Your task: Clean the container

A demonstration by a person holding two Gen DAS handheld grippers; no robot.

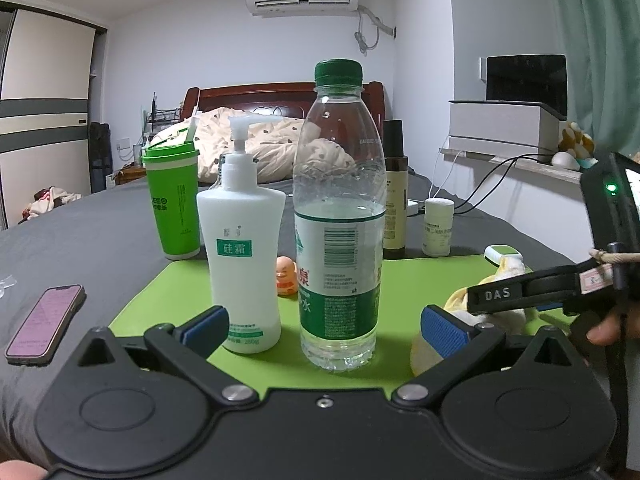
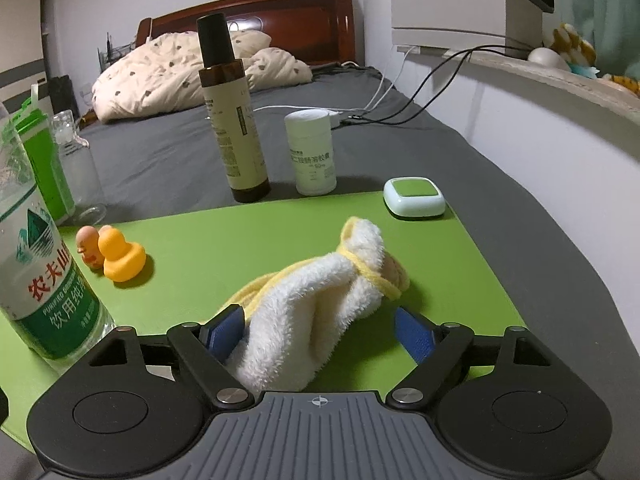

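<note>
Water bottle (image 1: 339, 216) stands upright on the green worktop (image 1: 180, 280) just ahead of the spread left claw (image 1: 322, 326), while the spread right claw (image 2: 320, 330) straddles the white-and-yellow cloth (image 2: 316, 304), apparently touching its left pad (image 2: 226, 330).

In the right wrist view the water bottle (image 2: 38, 264) is cut off by the left edge, its cap and far side out of frame, and it hides most of the green cup (image 2: 44, 160) behind it. In the left wrist view that bottle (image 1: 338, 216) covers part of the brown bottle (image 1: 395, 188) and most of the duck (image 1: 286, 276), while the right gripper (image 1: 496, 294) runs off the right edge and hides much of the cloth (image 1: 500, 276). The print on the small white jar (image 1: 438, 226) is too small to read, and the cloth's near end (image 2: 280, 364) disappears under the gripper body.
</note>
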